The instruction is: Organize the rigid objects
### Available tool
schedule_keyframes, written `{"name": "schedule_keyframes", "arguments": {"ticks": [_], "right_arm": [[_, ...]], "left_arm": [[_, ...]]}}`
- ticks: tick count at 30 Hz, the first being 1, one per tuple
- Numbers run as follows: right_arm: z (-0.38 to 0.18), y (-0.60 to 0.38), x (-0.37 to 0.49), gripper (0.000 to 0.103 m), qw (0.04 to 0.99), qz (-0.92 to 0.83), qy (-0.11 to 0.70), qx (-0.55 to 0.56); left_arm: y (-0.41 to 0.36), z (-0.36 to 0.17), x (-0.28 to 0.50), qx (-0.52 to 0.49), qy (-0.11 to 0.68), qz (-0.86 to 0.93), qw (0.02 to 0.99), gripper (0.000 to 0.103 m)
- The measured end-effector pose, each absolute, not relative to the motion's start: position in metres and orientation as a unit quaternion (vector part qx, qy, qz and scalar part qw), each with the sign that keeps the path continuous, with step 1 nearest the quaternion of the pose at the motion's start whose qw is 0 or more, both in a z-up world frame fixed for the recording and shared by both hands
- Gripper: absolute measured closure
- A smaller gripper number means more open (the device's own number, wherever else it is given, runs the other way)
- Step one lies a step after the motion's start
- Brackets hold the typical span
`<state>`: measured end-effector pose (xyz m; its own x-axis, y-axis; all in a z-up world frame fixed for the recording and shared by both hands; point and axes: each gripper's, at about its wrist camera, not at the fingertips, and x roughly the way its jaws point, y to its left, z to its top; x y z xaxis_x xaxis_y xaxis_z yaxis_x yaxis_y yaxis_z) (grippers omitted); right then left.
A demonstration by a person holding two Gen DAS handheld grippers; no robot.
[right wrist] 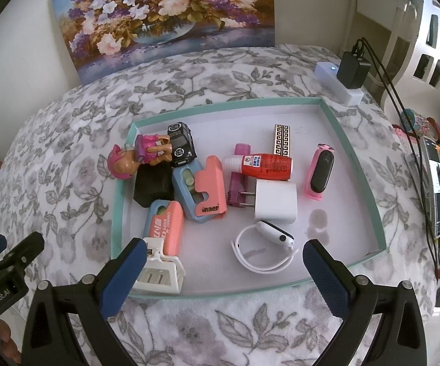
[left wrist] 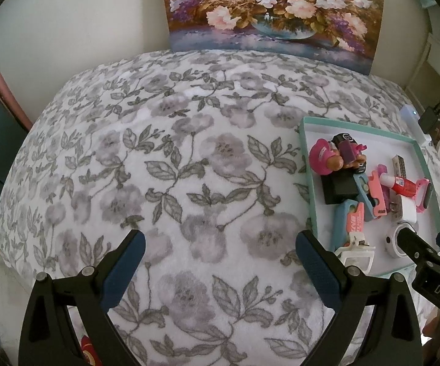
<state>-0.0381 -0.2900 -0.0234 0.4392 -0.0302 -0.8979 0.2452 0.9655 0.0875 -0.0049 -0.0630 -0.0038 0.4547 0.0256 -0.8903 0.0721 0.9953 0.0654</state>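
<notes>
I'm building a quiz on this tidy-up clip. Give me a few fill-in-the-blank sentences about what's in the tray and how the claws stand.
1. The red bottle lies on its ____.
2. Both the left claw and the right claw hold ____.
3. The tray has a ____ rim.
4. The white watch lies just in front of the white ____.

Missing words: side; nothing; teal; charger
</notes>
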Motion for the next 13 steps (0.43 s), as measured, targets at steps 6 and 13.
{"name": "schedule_keyframes", "arguments": {"ticks": [6,13], "right_arm": [[-0.0239,-0.2898,-0.0382,0.000,0.842,-0.082,0.524,0.102],[-0.0247,-0.2899,-0.0380,0.000,0.841,-0.082,0.524,0.102]], "left_arm": [[-0.0619,-0.0039,-0.0048,0.047,0.522,-0.014,0.851,0.004],[-0.0622,-0.0039,-0.0047,0.045,0.522,-0.015,0.851,0.004]]}}
